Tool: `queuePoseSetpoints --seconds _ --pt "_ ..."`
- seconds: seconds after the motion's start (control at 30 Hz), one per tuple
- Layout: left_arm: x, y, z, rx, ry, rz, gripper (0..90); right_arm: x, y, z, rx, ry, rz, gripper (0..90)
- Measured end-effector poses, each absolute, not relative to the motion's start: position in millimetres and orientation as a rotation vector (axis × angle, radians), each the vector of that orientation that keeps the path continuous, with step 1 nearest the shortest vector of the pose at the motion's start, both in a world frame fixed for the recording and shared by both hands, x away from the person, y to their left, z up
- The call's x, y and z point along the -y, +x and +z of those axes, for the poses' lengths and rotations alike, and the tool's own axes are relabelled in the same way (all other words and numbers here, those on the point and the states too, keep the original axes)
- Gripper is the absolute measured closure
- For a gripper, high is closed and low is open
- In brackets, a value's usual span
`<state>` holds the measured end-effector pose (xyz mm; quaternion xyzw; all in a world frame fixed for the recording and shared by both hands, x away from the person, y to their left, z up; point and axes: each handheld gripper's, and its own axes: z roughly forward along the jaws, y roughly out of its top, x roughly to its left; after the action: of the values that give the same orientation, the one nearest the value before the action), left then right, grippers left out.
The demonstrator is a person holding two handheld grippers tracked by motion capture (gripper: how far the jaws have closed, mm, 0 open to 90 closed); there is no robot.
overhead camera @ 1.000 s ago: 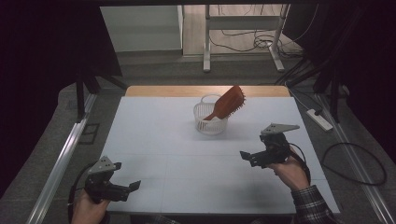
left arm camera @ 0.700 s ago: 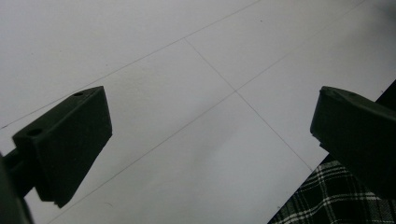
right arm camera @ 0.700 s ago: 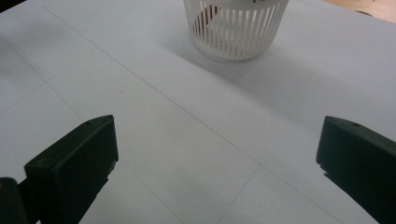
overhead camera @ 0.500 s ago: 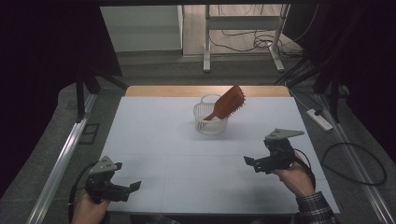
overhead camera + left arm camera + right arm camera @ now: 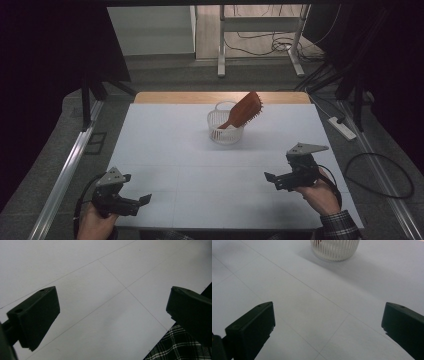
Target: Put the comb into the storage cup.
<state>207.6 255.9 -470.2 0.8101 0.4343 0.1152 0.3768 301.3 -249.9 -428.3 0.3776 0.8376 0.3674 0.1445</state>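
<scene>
A white slatted basket [image 5: 225,127] stands at the far middle of the white table [image 5: 165,150], with an orange-brown hairbrush [image 5: 246,110] leaning in it, bristle head up and to the right. The basket's lower part [image 5: 334,248] also appears at the top of the right gripper view. My left gripper [image 5: 142,200] is held low at the near left corner, jaws wide apart over bare table [image 5: 100,290]. My right gripper [image 5: 270,176] hovers at the near right, jaws also wide apart and empty, well short of the basket.
A wooden strip [image 5: 200,96] borders the table's far edge. Metal rails run along the left side [image 5: 70,165], and a power strip [image 5: 341,127] with cables lies on the floor at right. A plaid sleeve [image 5: 180,345] shows past the table's near edge.
My right gripper has drawn back toward the near right edge of the table and slightly lower. The left gripper, basket and brush have stayed put.
</scene>
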Motion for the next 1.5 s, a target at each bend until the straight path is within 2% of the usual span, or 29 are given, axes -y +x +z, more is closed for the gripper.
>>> queuePoseSetpoints --seconds 1.5 --pt "-255.3 208.3 -470.2 -1.109 2.074 0.296 0.0 291.2 277.2 -438.6 -2.363 1.191 0.999 0.0"
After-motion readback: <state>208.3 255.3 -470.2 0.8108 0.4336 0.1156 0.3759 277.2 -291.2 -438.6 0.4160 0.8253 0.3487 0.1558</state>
